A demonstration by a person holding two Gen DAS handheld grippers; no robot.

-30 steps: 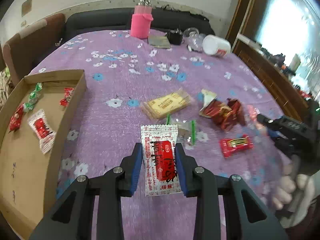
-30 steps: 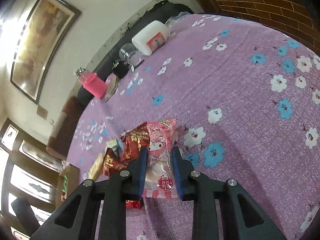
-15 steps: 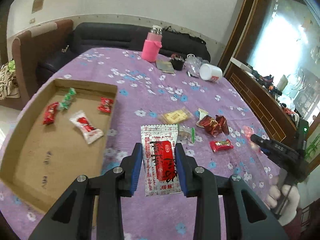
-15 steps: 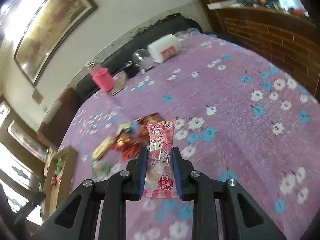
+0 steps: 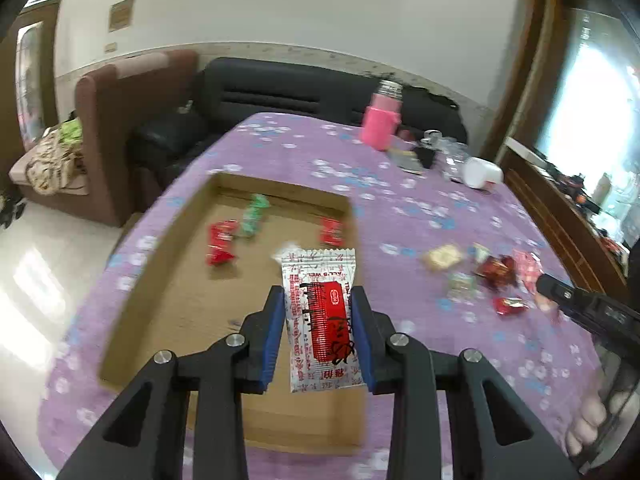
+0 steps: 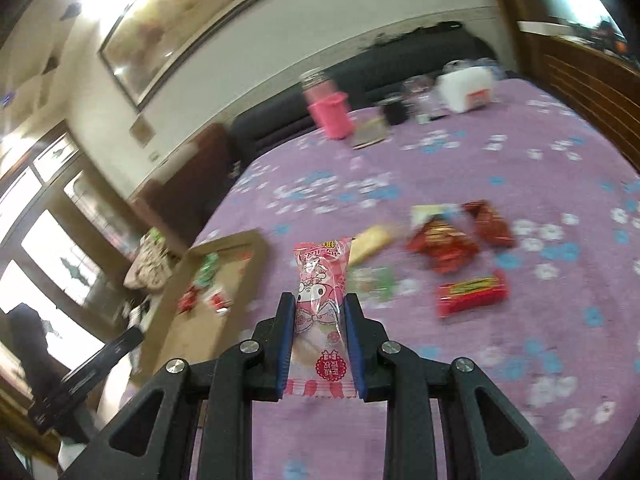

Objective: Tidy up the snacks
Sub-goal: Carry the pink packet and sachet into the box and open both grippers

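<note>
Cardboard tray (image 5: 120,344) sits at the table's left edge, holding a few sweets. The left gripper (image 5: 318,320) clamps a silver-and-red packet (image 5: 320,316) above the tray's right rim. The right gripper (image 6: 320,328) clamps a pink packet (image 6: 320,304) over the purple cloth (image 6: 520,168). Best to carry each packet well inside the rim, lower it, then release.

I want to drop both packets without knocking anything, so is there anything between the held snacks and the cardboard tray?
Nothing visible blocks either. The left gripper holds the silver and red packet above the cardboard tray. The right gripper holds the pink packet over open tablecloth, tray to its left.
</note>
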